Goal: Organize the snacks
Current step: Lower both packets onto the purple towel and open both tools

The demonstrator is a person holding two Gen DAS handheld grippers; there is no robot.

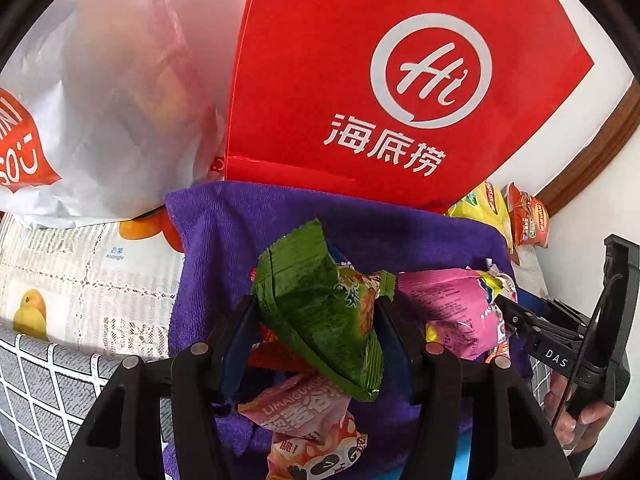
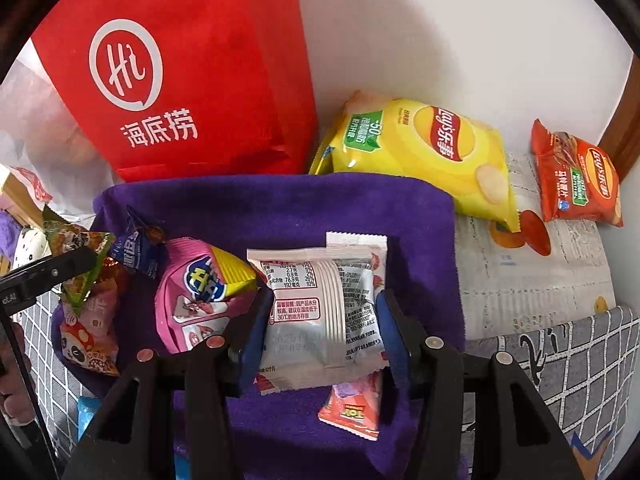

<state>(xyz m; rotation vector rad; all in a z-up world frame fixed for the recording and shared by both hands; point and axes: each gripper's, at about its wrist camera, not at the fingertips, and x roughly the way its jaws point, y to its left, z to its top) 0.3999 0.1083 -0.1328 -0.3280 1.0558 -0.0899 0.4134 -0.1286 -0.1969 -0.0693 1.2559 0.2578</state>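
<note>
My left gripper (image 1: 316,312) is shut on a green snack packet (image 1: 320,280), held tilted over a purple towel (image 1: 240,220). A pink panda packet (image 1: 316,432) lies below it on the towel. In the right wrist view, my right gripper (image 2: 320,320) is shut on a white snack packet (image 2: 316,300), its blue pads (image 2: 252,332) against both sides, low over the same purple towel (image 2: 280,200). A small red-and-white packet (image 2: 352,408) lies under it. A pink packet (image 2: 192,300) and a dark blue packet (image 2: 138,252) sit to the left.
A red paper bag (image 2: 180,80) stands behind the towel against the wall, with a white plastic bag (image 1: 112,120) to its left. A yellow crisp bag (image 2: 420,152) and an orange crisp bag (image 2: 576,176) lie at the back right on a fruit-print tablecloth (image 2: 520,280).
</note>
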